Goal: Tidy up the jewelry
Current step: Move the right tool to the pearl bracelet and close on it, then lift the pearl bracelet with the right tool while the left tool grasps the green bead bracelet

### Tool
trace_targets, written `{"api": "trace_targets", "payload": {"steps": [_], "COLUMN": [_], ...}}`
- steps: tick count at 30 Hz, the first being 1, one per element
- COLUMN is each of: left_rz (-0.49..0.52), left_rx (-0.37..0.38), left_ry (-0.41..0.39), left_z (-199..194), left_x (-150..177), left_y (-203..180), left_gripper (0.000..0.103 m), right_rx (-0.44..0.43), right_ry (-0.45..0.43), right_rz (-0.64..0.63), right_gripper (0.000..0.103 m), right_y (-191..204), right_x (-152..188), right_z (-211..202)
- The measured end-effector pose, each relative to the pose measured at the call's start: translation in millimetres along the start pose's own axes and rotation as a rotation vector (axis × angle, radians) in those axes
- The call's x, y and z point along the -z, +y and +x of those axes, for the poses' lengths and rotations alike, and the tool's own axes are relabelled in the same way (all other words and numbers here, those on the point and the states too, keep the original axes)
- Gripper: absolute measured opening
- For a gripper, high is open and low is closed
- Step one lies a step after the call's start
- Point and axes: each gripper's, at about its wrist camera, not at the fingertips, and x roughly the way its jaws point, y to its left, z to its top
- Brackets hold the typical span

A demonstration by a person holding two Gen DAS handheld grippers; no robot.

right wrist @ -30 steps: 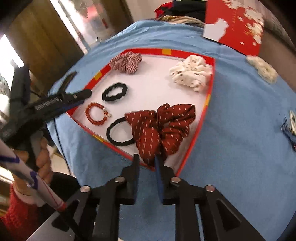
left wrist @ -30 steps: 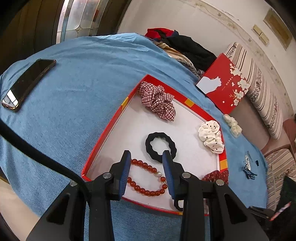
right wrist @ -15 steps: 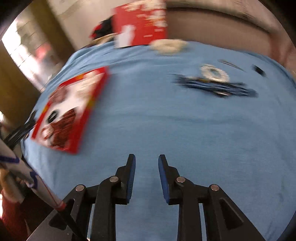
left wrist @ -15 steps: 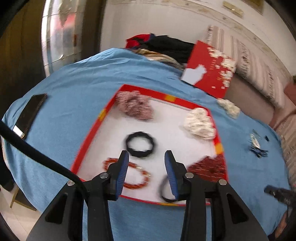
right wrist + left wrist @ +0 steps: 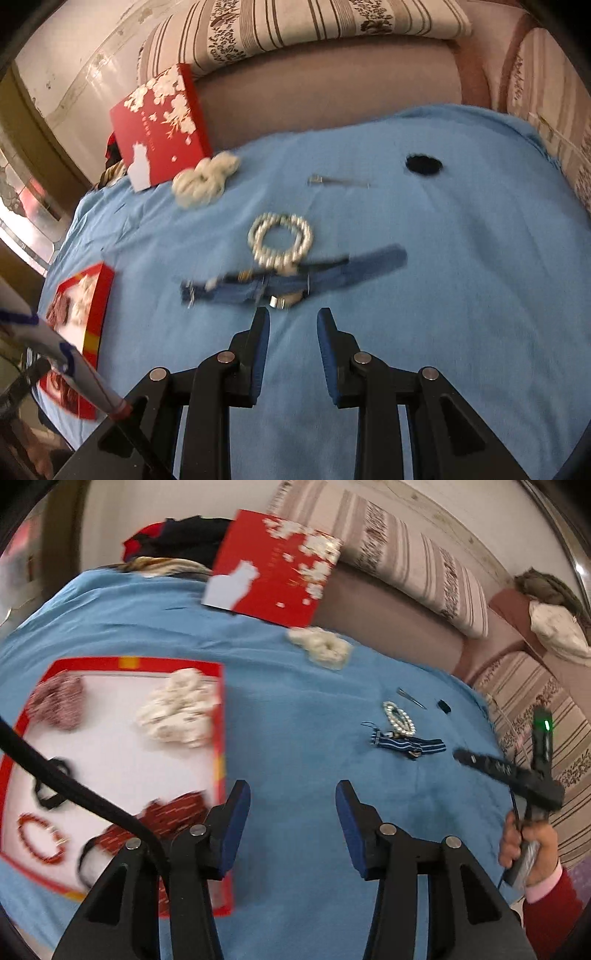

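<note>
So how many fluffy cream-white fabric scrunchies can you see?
2: one cream-white fabric scrunchie inside the red-rimmed tray, another on the blue cloth beside the red floral box lid.

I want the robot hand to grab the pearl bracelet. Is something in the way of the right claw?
Yes. A blue striped fabric band lies across the blue cloth, right between the open, empty right claw and the white pearl bracelet. The band's far edge seems to overlap the bracelet's near rim.
</note>
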Motion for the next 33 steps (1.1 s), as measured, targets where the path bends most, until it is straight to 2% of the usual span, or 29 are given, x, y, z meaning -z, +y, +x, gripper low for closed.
{"api": "trace_targets", "payload": {"steps": [6,12,15,17,21,24,28,31,33], "left_rz": [0.019,0.011,-0.002,-0.013,-0.032,-0.032,-0.032,-0.021,-0.007], "left_rx": [0.015,0.003,-0.004,-0.01,-0.014,-0.01,0.01,0.037,0.052], "left_ry": [0.05,0.083,0.084,0.085,0.087,0.081,0.081,0.089,0.098], "left_z": [33,50,52,53,51,47,44,50,56], "left_x": [2,4,5,6,7,7,2,-4,-10], "left_y": [-21,-13,-8,-4,2,3,-2,-14,-26], "left_gripper": [0.047,0.047,0.047,0.047,0.047,0.047,0.047,0.051,0.052], "right_rx": [0.021,0.105,0.103,0.089,-0.037,-0.131,-0.216,-0.22,-0.21], "right_ry": [0.054,0.126,0.12,0.136,0.12,0.069,0.021,0.019,0.033], "right_rz": [-0.018,-0.068,-0.08,-0.073,-0.034,-0.033,-0.052,-0.033,-0.009], "right_gripper": [0.029,0.029,0.028,0.01,0.01,0.01,0.01,0.01,0.01], "right_y": [-3,-1,2,5,14,23,27,13,4], "right_x": [-42,-56,-59,-61,-58,-45,-19,8,22], "right_z": [53,104,113,117,96,58,1,-24,-25]}}
